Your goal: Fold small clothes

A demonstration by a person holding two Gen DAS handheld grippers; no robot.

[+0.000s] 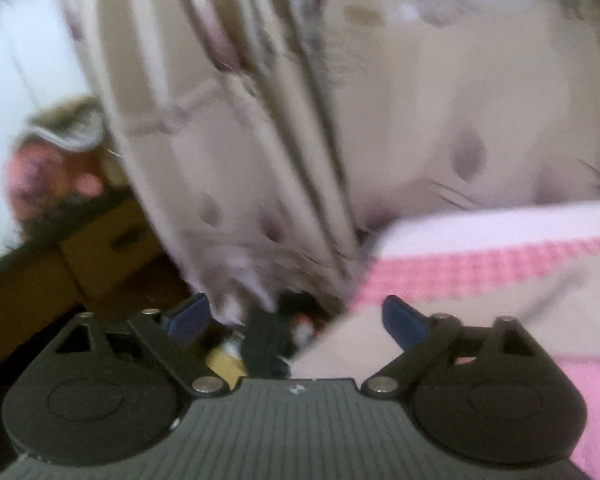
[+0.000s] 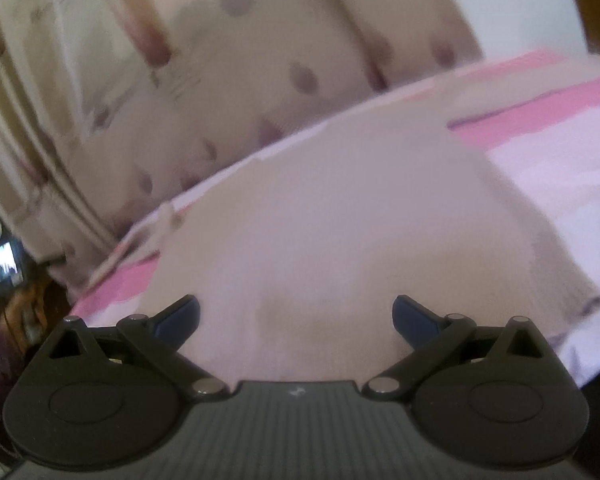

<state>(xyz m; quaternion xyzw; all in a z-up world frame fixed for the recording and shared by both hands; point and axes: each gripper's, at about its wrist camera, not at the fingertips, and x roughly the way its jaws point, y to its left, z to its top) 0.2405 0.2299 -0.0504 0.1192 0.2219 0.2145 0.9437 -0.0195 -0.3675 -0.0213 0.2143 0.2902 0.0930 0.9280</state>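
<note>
The left gripper (image 1: 296,316), black-bodied with blue-tipped fingers, fills the foot of its own blurred view with its jaws spread wide and nothing between the pads. Beyond the tips hangs a tall cream curtain with mauve leaf-shaped spots (image 1: 228,128), its folds running down to a dark floor-level gap. To the right lies the corner of a bed under a pink-and-white checked and striped sheet (image 1: 480,268), with a pale beige cloth garment (image 1: 364,344) spread over it, its edge reaching just beside the right-hand fingertip without being pinched. At far left stand brown cardboard boxes with oval hand slots (image 1: 112,248), and above them a blurred pink and grey bundle (image 1: 52,168) that cannot be made out. A small dark object (image 1: 268,340) sits low between the fingers, too smeared to identify.

In the right wrist view the right gripper (image 2: 296,316), of the same build, also stands with its jaws wide apart and holds nothing. The pale beige garment lies flat directly ahead of and beneath its fingertips (image 2: 182,316), covering most of the near bed; whether the pads touch the cloth cannot be told. The pink-striped sheet shows around it, the spotted curtain behind.
</note>
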